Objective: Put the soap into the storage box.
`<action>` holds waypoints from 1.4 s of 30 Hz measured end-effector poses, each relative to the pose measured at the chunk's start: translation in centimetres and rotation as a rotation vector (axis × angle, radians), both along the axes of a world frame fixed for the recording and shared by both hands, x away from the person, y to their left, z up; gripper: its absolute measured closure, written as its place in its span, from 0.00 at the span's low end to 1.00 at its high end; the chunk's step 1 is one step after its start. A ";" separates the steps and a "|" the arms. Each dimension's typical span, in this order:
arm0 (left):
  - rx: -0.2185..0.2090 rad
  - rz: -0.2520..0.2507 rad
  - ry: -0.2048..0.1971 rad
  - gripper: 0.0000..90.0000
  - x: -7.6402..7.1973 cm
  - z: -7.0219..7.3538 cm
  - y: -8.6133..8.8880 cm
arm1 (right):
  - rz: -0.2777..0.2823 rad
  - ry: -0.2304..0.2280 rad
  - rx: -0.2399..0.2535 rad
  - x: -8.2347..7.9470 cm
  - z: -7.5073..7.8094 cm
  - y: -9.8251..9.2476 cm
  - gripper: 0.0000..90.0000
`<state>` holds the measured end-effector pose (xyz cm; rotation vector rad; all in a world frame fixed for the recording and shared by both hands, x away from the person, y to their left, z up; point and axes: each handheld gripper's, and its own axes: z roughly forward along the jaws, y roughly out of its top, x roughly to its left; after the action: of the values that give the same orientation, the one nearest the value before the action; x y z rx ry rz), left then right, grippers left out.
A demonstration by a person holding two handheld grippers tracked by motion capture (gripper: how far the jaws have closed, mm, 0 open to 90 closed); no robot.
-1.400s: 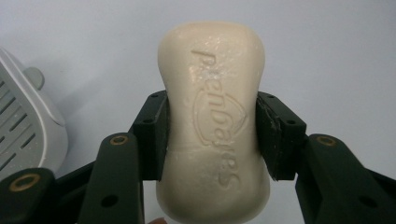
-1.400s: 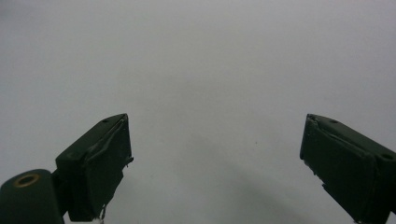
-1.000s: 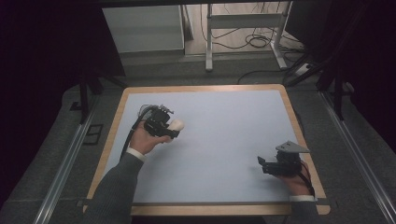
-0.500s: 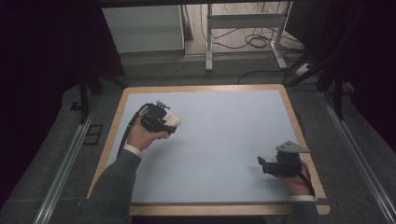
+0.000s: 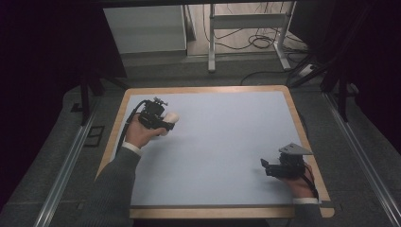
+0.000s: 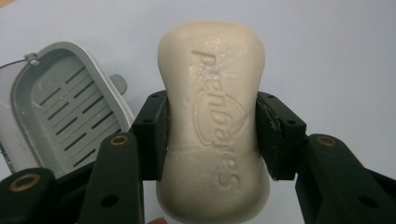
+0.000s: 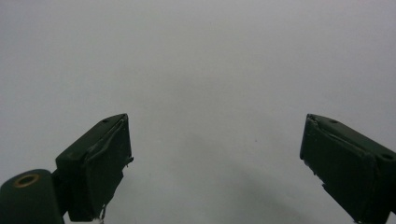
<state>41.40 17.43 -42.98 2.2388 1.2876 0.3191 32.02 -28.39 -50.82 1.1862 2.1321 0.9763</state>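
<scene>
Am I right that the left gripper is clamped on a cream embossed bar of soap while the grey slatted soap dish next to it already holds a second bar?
Not quite: the grey slatted soap dish holds nothing, as the left gripper view shows. The rest stands: the left gripper is clamped on the cream embossed bar of soap, its pads pressing both sides.

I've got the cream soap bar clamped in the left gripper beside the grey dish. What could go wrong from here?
1. The left gripper pinches the cream embossed soap bar only at its narrow waist; it may slip or pivot.
2. The grey slotted plastic soap dish lies off to one side, partly cut off by the frame, so a drop could miss it.
3. The right gripper is open and far off, so nothing steadies the dish.
</scene>
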 end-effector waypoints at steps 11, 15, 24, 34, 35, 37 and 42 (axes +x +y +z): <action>-0.007 0.044 0.022 0.55 1.0 -0.4 1.2 | -0.001 -0.002 0.004 0.0 0.0 -0.1 0.10; -0.002 0.054 0.022 0.55 1.3 -0.4 1.5 | -0.006 -0.004 0.006 -0.1 0.2 -0.1 0.10; -0.006 0.100 0.015 0.55 2.4 -0.1 2.4 | -0.003 -0.006 0.004 -0.1 0.2 0.0 0.10; 0.007 0.167 0.040 0.55 3.9 -1.1 3.8 | -0.009 -0.003 0.003 0.0 0.1 -0.1 0.10; 0.013 0.171 0.042 0.55 4.1 -1.1 3.9 | -0.009 -0.003 0.003 0.0 0.1 -0.1 0.10; 0.009 0.183 0.040 0.55 4.3 -1.2 4.0 | -0.011 -0.004 0.001 0.0 0.1 -0.2 0.10; 0.006 0.205 0.043 0.55 4.9 -1.4 4.3 | -0.015 -0.002 0.002 0.0 0.1 -0.2 0.10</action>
<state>46.28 21.68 -44.33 2.1326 1.5452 0.3516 32.03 -28.56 -50.76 1.2001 2.1179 0.9729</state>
